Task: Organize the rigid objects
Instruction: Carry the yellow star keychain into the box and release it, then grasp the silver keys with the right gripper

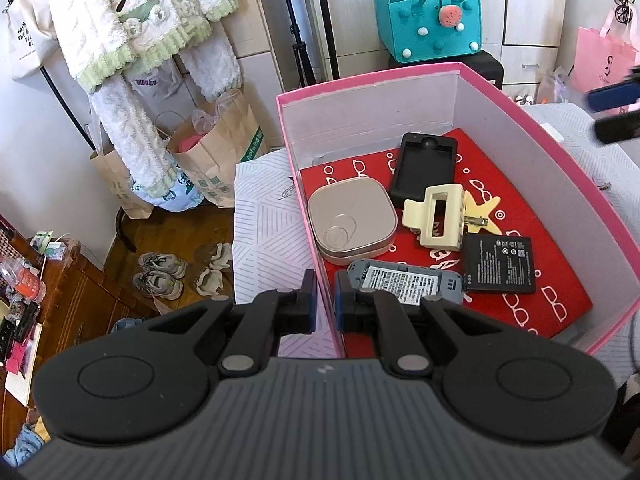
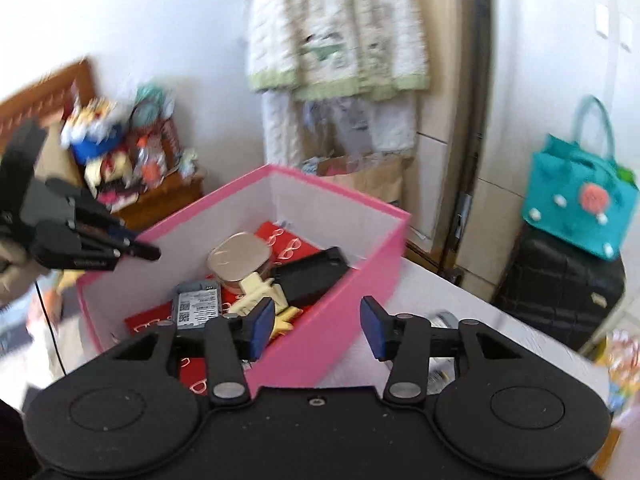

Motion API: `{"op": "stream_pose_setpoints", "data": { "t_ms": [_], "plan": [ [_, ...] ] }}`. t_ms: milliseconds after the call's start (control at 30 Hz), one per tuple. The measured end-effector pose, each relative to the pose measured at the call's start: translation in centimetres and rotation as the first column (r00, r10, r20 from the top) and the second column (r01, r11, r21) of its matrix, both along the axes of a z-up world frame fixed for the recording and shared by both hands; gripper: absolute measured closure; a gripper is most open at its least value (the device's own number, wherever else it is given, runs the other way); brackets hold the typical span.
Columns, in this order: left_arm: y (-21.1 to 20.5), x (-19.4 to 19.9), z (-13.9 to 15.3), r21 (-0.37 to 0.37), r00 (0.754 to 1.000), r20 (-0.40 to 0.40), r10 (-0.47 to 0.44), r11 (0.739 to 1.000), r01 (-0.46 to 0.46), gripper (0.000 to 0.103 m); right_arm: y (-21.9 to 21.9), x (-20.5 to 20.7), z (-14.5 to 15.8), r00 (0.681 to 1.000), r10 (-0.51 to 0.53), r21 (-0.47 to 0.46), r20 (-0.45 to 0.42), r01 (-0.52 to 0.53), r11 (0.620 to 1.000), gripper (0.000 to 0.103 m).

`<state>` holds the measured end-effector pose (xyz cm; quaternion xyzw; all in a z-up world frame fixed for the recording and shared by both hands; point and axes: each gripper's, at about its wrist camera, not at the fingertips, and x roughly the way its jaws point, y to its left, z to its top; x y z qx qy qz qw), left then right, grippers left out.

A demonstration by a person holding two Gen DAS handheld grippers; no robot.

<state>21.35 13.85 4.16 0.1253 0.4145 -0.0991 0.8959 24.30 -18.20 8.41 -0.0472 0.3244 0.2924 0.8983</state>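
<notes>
Fingers [image 1: 326,300] of the left gripper pinch the pink box [image 1: 532,120] wall at 6 o'clock. Inside lie a beige case [image 1: 352,220], black phone case [image 1: 424,168], cream hair claw [image 1: 434,216] and 2 batteries [image 1: 500,264]. Right gripper [image 2: 316,328] fingers stand half open, holding nothing, above the near box wall.

left tool [image 1: 326,300] clamped on pink box [image 1: 560,148] wall, cream hair clip [image 1: 436,216] inside

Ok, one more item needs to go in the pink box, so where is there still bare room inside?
The red mat is bare between the black battery and the near-right corner of the pink box, and in the back-left corner behind the beige case. Crowded: the middle, around the hair claw.
</notes>
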Motion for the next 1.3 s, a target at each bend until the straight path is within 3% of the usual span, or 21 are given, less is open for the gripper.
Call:
{"op": "stream_pose_setpoints", "data": {
  "t_ms": [267,500,700,800,900,967,1167,1300],
  "plan": [
    [-0.1,-0.1,0.0,-0.009,1.000,0.011,0.004,1.000,-0.003,0.095,-6.2,-1.6,-2.5,0.982,-0.189,0.007,0.027,0.189,0.982,0.045],
    [0.0,-0.1,0.1,-0.014,1.000,0.009,0.011,1.000,-0.011,0.095,-7.4,-1.0,-7.4,0.977,-0.213,-0.005,-0.029,0.213,0.977,0.043],
    [0.0,-0.2,0.1,-0.018,1.000,0.008,0.013,1.000,-0.012,0.095,-6.1,-0.3,-9.8,0.986,-0.146,-0.026,-0.080,0.144,0.989,0.043],
    [0.2,-0.1,0.1,-0.019,1.000,0.007,0.016,1.000,-0.016,0.095,-4.9,0.0,-10.3,0.985,-0.149,-0.016,-0.085,0.148,0.989,0.047],
    [0.2,-0.1,0.1,-0.018,1.000,0.006,0.018,1.000,-0.017,0.095,-3.7,0.4,-10.8,0.988,-0.132,-0.031,-0.082,0.130,0.991,0.065],
    [0.3,-0.1,0.1,-0.019,1.000,0.007,0.018,1.000,-0.018,0.095,-2.9,0.6,-11.3,0.990,-0.122,-0.064,-0.072,0.117,0.991,0.071],
    [0.3,-0.1,0.1,-0.021,1.000,0.006,0.019,1.000,-0.019,0.095,-1.4,0.8,-12.4,0.994,-0.109,-0.164,0.007,0.109,0.980,0.072],
    [0.4,-0.2,0.1,-0.022,1.000,0.004,0.020,1.000,-0.020,0.095,-1.4,1.3,-12.8,0.993,-0.117,-0.155,0.003,0.116,0.981,0.071]
  ]
}}
